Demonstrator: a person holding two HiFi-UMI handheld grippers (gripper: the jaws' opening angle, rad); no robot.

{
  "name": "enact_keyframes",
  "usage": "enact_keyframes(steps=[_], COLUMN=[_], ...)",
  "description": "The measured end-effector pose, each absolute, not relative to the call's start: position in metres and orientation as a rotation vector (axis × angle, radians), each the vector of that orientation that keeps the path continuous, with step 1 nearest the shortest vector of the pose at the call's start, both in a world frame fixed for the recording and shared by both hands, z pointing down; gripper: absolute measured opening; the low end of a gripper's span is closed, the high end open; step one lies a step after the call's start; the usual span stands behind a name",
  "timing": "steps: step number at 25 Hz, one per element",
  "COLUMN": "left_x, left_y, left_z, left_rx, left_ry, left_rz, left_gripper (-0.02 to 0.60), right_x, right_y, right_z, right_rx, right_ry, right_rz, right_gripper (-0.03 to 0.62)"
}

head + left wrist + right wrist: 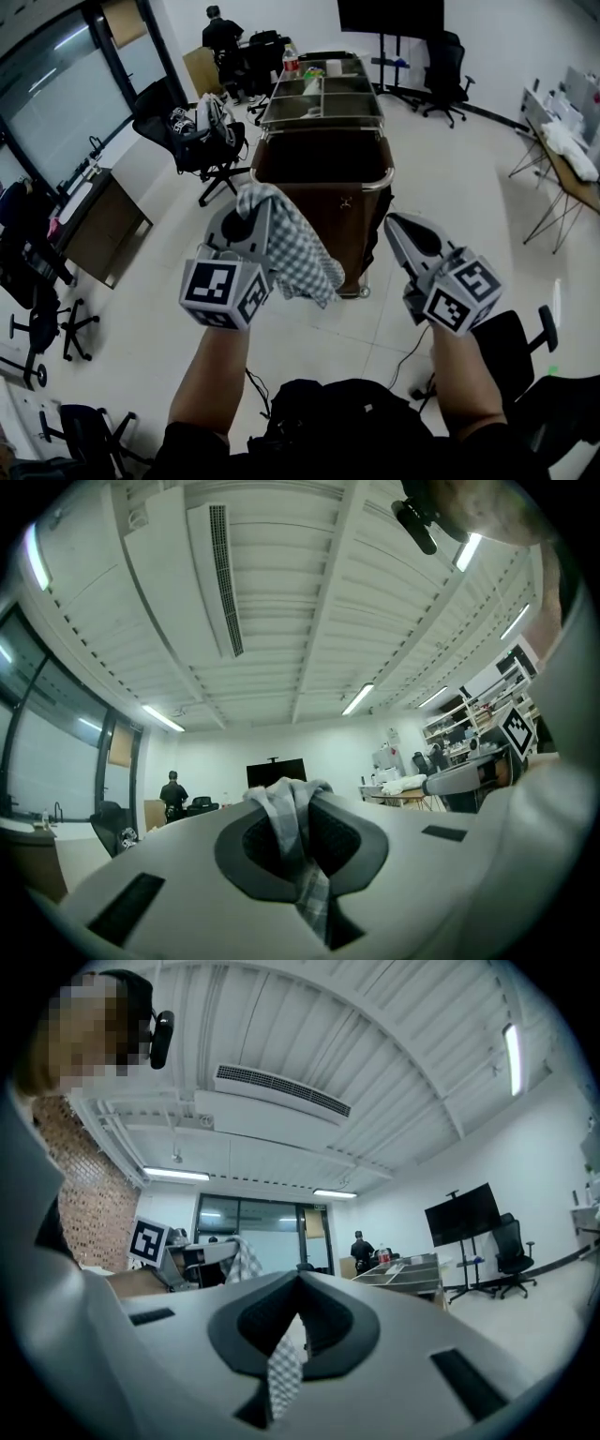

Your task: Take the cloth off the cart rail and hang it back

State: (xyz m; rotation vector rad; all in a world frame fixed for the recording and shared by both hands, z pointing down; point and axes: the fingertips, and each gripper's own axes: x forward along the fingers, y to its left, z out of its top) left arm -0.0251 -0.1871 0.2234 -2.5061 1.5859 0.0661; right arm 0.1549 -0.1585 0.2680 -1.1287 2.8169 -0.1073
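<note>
**Above the cart's near end: cloth off the rail, pinched in your left gripper**

Over the near left corner of the cart [356,211], your left gripper [242,217] is raised with its tips pointing up. Its jaws are clamped tight on the cloth [298,251]. A bunched fold pokes out above the jaw tips, and the rest of the checked fabric drapes down the gripper's right side. The cloth hangs clear of the rail [386,173] and touches nothing on the cart.

Your right gripper [398,225] is raised too, near the cart's near right corner, well apart from the hanging cloth. Its jaws are pressed together. Its own view shows a checked strip [284,1377] caught in the slit between them. You cannot tell from these views whether that strip is part of the same cloth.
</note>
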Motion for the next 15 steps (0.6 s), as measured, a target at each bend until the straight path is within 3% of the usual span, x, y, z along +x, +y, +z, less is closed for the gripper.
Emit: enact_keyframes(steps=[8,15], left_x=[0.007,0.024], left_y=[-0.273,-0.376], left_z=[0.150,0.168], left_rx=[-2.440,-2.501], left_ry=[1.533,1.494], left_rz=[0.113,0.059], left_gripper=[0.005,0.005], right_x=[0.180,0.187], right_y=[-0.207,-0.270], right_z=[0.293,0.302], right_rx=[-1.165,-1.252], right_ry=[2.799,2.783], right_rz=[-0.213,-0.203], right_gripper=[0.017,0.017])
